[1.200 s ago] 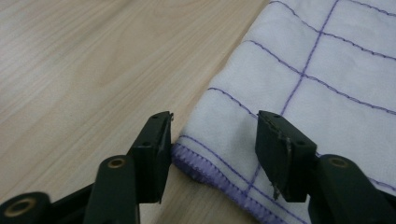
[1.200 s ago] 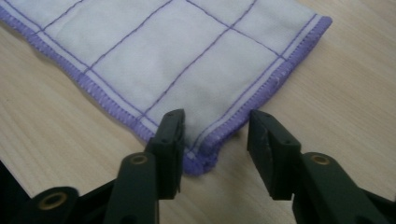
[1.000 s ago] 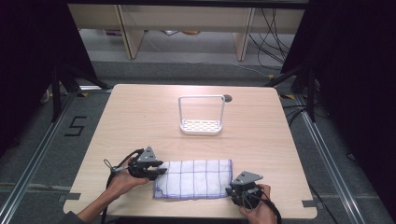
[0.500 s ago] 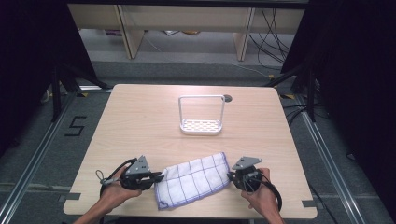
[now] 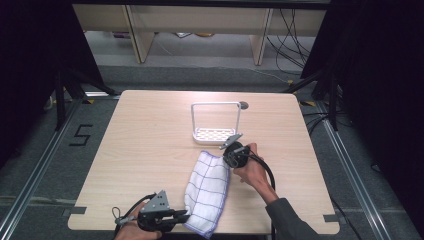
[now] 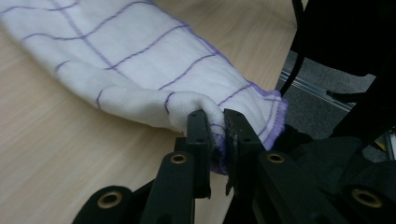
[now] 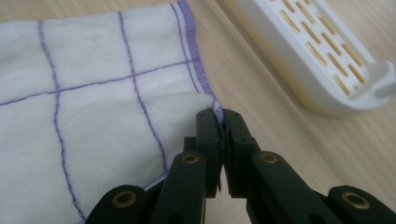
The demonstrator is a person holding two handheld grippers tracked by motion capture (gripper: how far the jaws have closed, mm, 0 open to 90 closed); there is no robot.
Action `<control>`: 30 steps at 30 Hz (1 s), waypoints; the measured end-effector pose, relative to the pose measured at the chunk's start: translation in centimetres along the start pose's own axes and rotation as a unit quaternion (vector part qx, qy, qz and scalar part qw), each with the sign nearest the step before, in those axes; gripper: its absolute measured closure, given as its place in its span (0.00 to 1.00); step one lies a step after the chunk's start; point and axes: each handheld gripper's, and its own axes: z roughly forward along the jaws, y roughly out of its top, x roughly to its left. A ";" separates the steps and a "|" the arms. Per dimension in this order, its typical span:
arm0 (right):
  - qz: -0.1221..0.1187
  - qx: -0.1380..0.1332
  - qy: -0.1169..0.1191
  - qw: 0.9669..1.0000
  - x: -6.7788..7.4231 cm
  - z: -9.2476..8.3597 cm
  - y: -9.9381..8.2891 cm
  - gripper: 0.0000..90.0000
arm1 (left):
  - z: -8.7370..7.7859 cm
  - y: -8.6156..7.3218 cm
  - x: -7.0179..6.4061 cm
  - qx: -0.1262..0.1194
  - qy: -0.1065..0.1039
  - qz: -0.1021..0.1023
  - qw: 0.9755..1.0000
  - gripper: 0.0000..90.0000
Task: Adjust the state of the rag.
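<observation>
A white cloth with purple grid lines lies stretched from the table's front edge toward the middle. My left gripper is at the front edge. Its jaws have just been closing and now pinch the cloth's near corner between the fingertips. My right gripper sits just in front of the rack, shut on the far hemmed corner of the cloth. In the right gripper view, the purple hem runs straight into that gripper.
A white slotted rack with a tall wire handle stands past the middle of the wooden table, close to my right gripper; its slotted base is just beyond the cloth's corner. A small round hole lies behind it.
The cloth has swung from lying across the front edge to running front to back. The right hand carried its corner away toward the rack; the left hand drew its corner right along the front edge.
</observation>
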 end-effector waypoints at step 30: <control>0.136 -0.068 -0.005 0.988 -2.6 0.0 -0.1 0.50 | 1.9 5.9 12.6 -0.012 0.164 -0.032 0.986 0.40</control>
